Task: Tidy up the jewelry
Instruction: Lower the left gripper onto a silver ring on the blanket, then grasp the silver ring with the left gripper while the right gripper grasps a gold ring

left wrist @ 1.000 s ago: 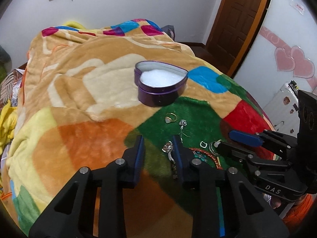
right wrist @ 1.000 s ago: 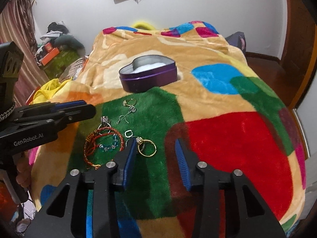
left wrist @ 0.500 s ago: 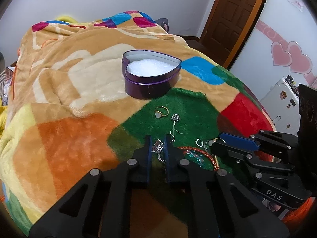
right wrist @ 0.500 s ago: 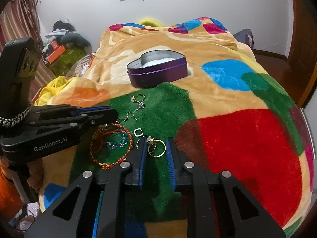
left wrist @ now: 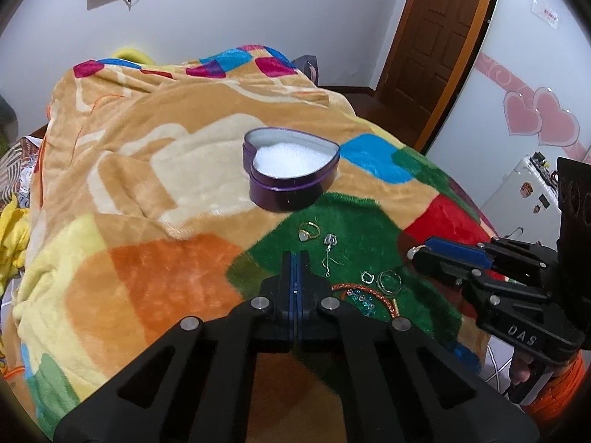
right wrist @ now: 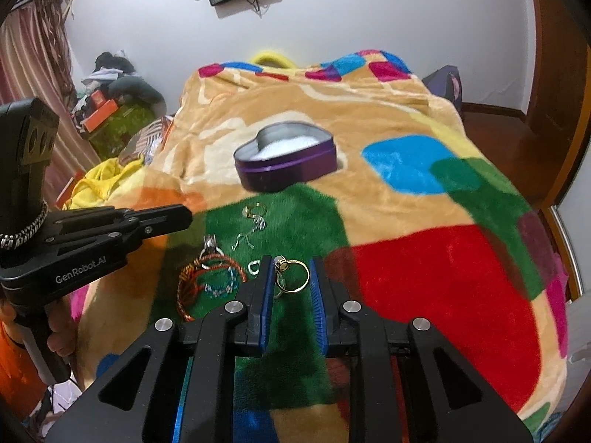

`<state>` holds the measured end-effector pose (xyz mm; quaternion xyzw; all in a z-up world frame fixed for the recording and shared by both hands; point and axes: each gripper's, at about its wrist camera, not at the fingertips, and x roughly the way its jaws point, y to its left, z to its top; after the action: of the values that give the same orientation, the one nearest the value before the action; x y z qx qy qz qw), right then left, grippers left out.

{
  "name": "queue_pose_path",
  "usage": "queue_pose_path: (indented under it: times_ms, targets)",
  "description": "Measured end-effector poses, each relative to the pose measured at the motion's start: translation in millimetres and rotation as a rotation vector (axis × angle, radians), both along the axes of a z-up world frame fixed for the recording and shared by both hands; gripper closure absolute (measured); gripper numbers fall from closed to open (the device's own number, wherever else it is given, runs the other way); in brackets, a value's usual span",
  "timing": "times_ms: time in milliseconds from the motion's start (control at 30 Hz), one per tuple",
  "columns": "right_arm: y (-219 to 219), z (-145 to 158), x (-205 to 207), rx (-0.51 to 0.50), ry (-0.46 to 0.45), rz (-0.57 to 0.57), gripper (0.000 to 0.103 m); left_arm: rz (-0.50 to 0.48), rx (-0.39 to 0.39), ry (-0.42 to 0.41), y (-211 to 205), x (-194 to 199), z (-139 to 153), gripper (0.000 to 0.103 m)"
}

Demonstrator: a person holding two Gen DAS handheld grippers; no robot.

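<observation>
An open purple heart-shaped tin [left wrist: 291, 173] with white padding sits on the blanket; it also shows in the right wrist view [right wrist: 286, 162]. In front of it on a green patch lie a gold ring with a pale stone [left wrist: 308, 230], a silver hook earring [left wrist: 330, 253], a small silver hoop [left wrist: 367, 277], gold rings [right wrist: 291, 275], a red-orange cord bracelet with blue beads [right wrist: 210, 282] and a silver ring [right wrist: 209, 245]. My left gripper [left wrist: 294, 267] is shut, with nothing seen between its pads. My right gripper [right wrist: 292, 277] is open around the gold rings.
The colourful plush blanket [left wrist: 155, 170] covers the bed and drops off at its edges. A brown door [left wrist: 439, 37] stands at the back right. Clothes and boxes [right wrist: 114, 110] are piled left of the bed. A white appliance [left wrist: 524, 199] stands at the right.
My left gripper has closed fully and lifted back from the silver ring. My right gripper narrowed, then opened a little around the gold rings. Both cameras tilted up.
</observation>
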<state>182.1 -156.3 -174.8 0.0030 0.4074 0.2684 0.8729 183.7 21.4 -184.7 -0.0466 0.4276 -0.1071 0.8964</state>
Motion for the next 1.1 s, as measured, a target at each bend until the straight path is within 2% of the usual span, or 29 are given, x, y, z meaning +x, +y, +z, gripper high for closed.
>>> queue_pose_path:
  times_ms: [133, 200, 400, 500, 600, 900, 1100]
  targets:
    - [-1.8, 7.4, 0.2, 0.004, -0.021, -0.012, 0.086, -0.011, -0.017, 0.029, 1.4, 2.0, -0.3, 0.103]
    - [-2.6, 9.4, -0.7, 0.011, -0.025, -0.018, 0.086, -0.01, -0.037, 0.065, 2.3, 5.1, -6.2, 0.099]
    - [-4.9, 9.6, -4.3, 0.024, -0.021, -0.026, 0.086, -0.005, -0.053, 0.132, -1.7, 11.8, -23.7, 0.098]
    - [-6.1, 9.9, -6.0, 0.02, -0.023, -0.025, 0.086, -0.004, -0.066, 0.15, -3.1, 15.4, -29.3, 0.09]
    - [-6.8, 10.4, -6.8, 0.017, -0.026, -0.027, 0.086, -0.005, -0.059, 0.162, -5.4, 17.5, -34.0, 0.09]
    - [-8.1, 11.8, -4.5, 0.022, -0.036, -0.032, 0.086, -0.012, -0.02, 0.122, -9.9, 15.7, -30.3, 0.09]
    - [-4.3, 23.0, 7.9, 0.02, -0.077, -0.021, 0.086, -0.003, -0.006, 0.045, -2.2, 11.4, -3.3, 0.09]
